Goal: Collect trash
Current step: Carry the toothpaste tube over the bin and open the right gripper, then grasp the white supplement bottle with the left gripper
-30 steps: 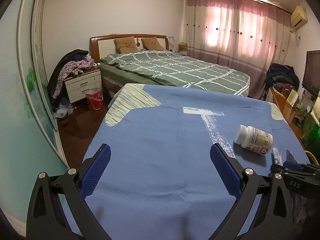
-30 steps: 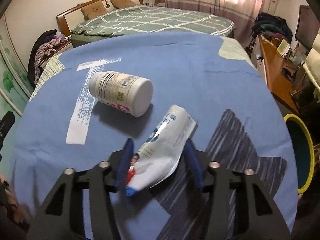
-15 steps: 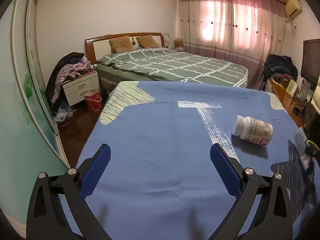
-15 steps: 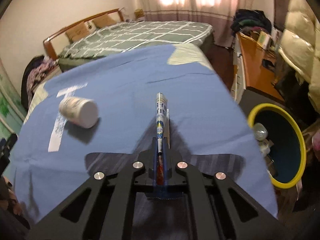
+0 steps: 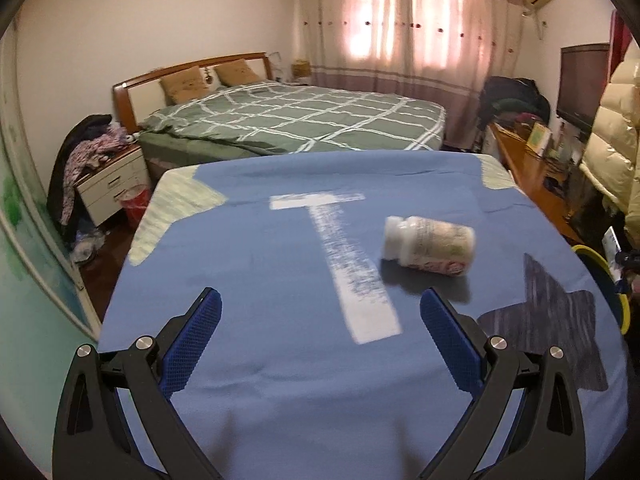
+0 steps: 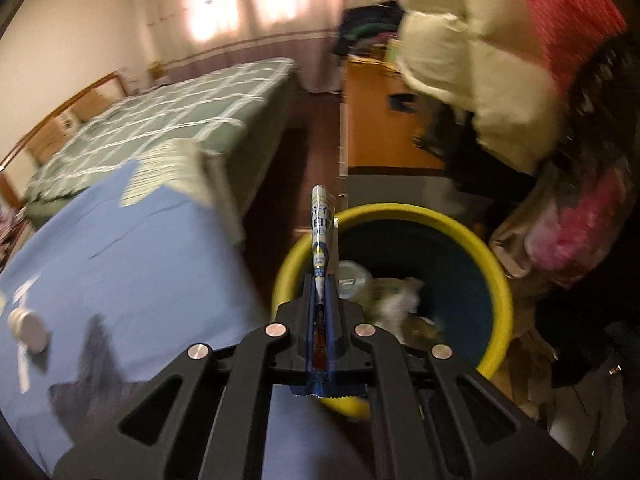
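Only in the right wrist view do we see the right gripper (image 6: 320,280) clamped on the flattened toothpaste tube (image 6: 321,224), edge-on at frame centre over the near rim of the yellow-rimmed bin (image 6: 472,236), with trash inside. In the left wrist view we see the left gripper (image 5: 320,316) spread wide with nothing between its pads above the blue tablecloth (image 5: 260,264), the white pill bottle (image 5: 430,246) lying on its side right of centre, and just a sliver of the bin at the right edge.

Left gripper (image 5: 320,334): black plastic frame with triangular cutouts, silver round screw heads, blue textured pads (image 5: 192,344). Right gripper (image 6: 320,300): same black frame with slotted cutouts, four silver screws, blue pads (image 6: 309,320).
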Demonstrator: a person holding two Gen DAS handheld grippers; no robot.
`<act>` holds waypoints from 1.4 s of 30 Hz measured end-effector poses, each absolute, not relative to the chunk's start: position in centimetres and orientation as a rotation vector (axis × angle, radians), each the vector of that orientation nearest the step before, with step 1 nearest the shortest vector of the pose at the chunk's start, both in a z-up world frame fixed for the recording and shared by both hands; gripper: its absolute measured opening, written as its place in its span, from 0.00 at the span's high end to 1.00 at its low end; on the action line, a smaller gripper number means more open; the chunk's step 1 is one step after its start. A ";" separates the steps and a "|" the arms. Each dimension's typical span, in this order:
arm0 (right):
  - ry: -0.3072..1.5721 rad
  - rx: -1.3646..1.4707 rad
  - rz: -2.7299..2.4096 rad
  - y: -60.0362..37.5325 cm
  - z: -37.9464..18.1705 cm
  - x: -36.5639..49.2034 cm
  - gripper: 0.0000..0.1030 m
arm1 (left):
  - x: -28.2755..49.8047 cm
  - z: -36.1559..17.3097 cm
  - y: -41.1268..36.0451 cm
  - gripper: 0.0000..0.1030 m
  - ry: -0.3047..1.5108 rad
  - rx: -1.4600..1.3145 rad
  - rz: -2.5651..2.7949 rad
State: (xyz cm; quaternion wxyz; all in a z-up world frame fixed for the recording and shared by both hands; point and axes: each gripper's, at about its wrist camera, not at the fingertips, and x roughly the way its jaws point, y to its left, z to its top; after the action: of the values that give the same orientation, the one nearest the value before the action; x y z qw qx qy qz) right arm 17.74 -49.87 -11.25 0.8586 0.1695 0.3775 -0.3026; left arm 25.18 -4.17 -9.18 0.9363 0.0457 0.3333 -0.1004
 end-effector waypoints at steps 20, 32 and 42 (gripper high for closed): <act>0.778 0.398 -0.697 -50.8 -13.2 17.6 0.59 | 30.5 -10.1 -12.2 0.05 0.760 0.201 -0.391; 0.783 0.404 -0.680 -50.7 -13.3 17.8 0.58 | 34.6 -12.4 -14.7 0.05 0.826 0.276 -0.413; 0.774 0.404 -0.669 -50.5 -13.2 17.8 0.58 | 35.8 -13.3 -15.0 0.19 0.864 0.259 -0.429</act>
State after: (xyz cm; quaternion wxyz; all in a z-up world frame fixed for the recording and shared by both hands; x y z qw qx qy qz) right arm 17.78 -50.45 -13.20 0.8526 0.1918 0.3678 -0.3180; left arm 35.78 -15.00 -13.33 0.8777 0.1244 0.4145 -0.2057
